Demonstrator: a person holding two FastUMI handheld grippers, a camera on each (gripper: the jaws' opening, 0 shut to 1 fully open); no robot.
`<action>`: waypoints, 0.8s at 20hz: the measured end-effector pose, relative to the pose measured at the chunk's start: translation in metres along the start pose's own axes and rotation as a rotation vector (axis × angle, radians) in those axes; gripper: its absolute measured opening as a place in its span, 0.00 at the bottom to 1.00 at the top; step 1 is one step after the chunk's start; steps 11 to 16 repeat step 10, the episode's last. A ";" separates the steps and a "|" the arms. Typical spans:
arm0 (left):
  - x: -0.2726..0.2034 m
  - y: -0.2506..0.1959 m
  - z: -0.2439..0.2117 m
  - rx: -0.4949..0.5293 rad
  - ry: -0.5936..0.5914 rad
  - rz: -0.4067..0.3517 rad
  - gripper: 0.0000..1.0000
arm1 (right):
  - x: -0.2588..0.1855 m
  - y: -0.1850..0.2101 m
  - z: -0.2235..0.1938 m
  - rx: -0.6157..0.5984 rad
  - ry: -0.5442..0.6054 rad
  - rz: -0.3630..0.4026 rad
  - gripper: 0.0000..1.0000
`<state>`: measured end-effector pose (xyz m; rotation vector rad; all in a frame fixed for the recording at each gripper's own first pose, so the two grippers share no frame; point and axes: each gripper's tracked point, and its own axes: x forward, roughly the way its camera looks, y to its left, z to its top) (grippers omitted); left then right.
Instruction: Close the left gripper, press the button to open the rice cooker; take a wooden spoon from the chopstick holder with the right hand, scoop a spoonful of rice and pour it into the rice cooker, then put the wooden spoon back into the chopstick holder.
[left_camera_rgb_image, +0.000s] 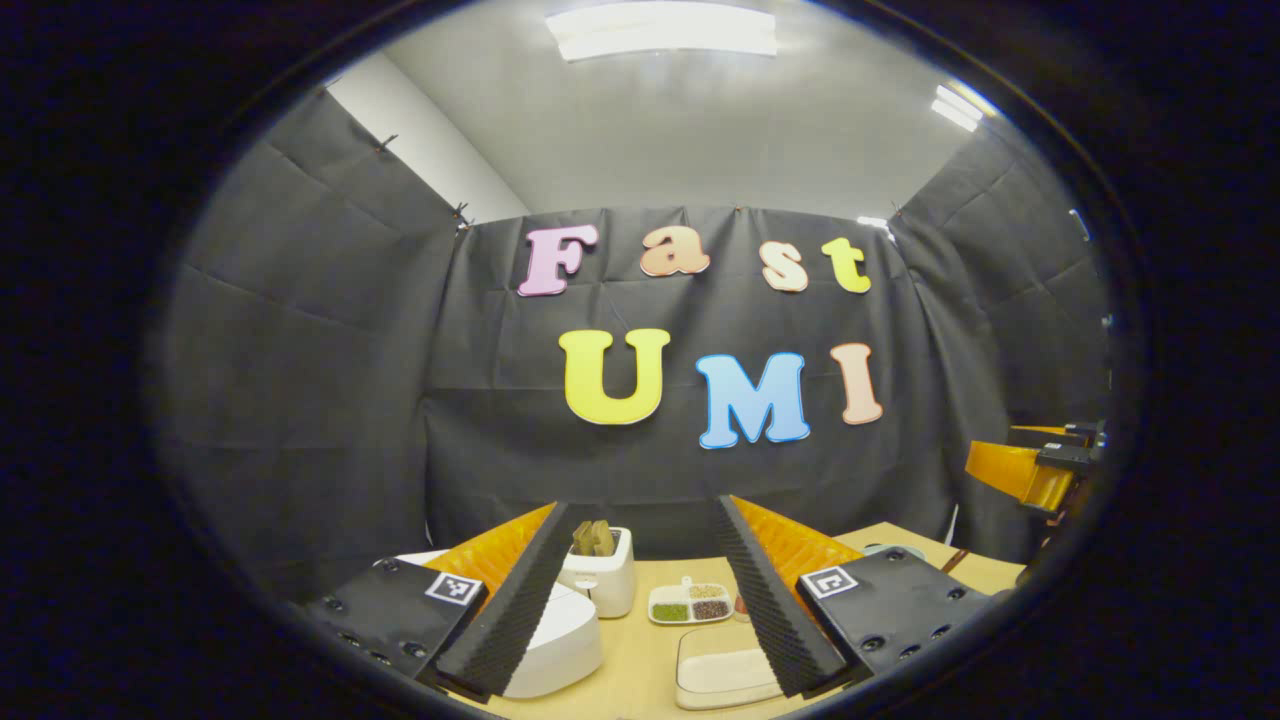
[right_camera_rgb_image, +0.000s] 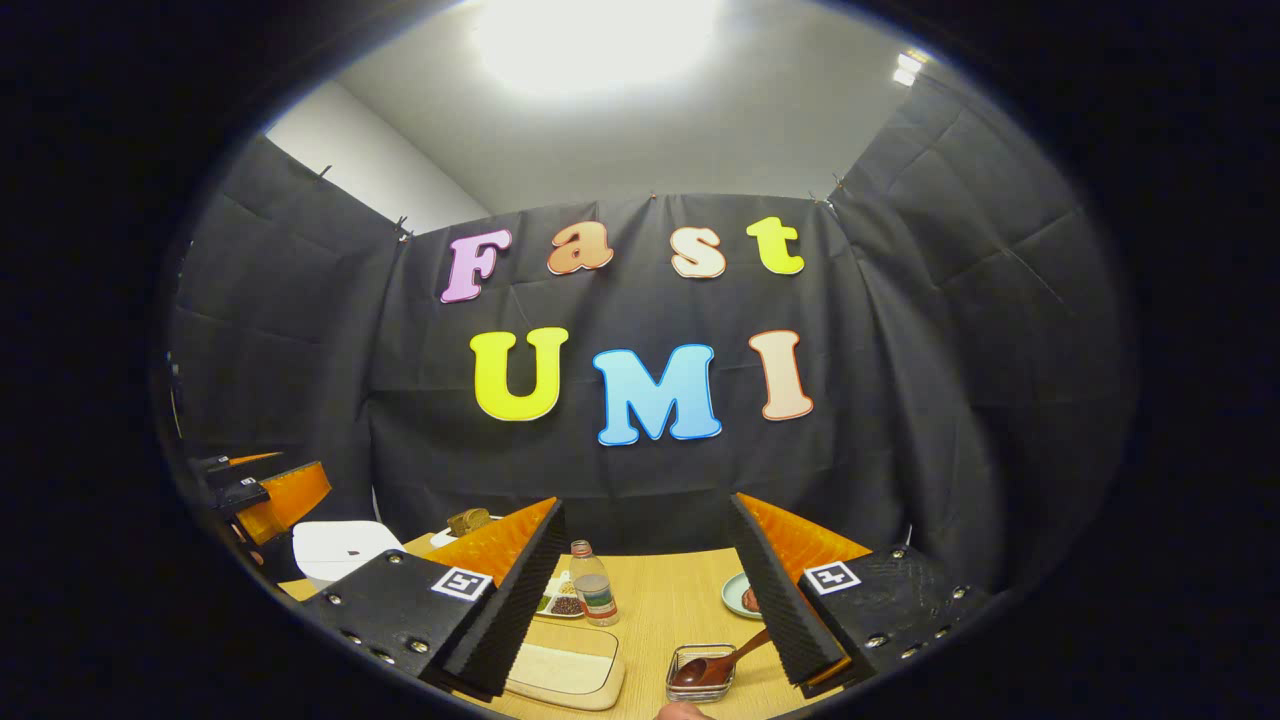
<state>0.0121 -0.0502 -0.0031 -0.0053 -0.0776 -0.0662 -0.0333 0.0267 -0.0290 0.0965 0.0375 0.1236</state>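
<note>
The white rice cooker sits with its lid down at the lower left of the left gripper view, partly behind one finger of my left gripper, which is open and holds nothing. Just behind the cooker a white holder carries brown wooden pieces. The shallow rice tray lies between the fingers. In the right gripper view my right gripper is open and holds nothing above the rice tray. A brown spoon lies in a small clear dish. The cooker stands far left.
A divided dish of beans lies behind the rice tray. A small bottle stands mid-table, and a plate lies beside the right finger. The other gripper hangs at the right edge of the left gripper view. Black cloth walls close in the wooden table.
</note>
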 end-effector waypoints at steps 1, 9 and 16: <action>0.001 0.003 0.000 0.002 0.007 0.009 1.00 | 0.001 0.001 0.000 -0.007 0.004 0.002 0.97; -0.002 0.001 0.012 0.014 -0.017 0.015 0.99 | -0.005 0.007 0.006 -0.021 -0.002 -0.001 0.98; -0.002 0.000 0.008 0.010 -0.008 0.010 0.99 | -0.006 0.008 0.004 -0.017 0.002 -0.001 0.98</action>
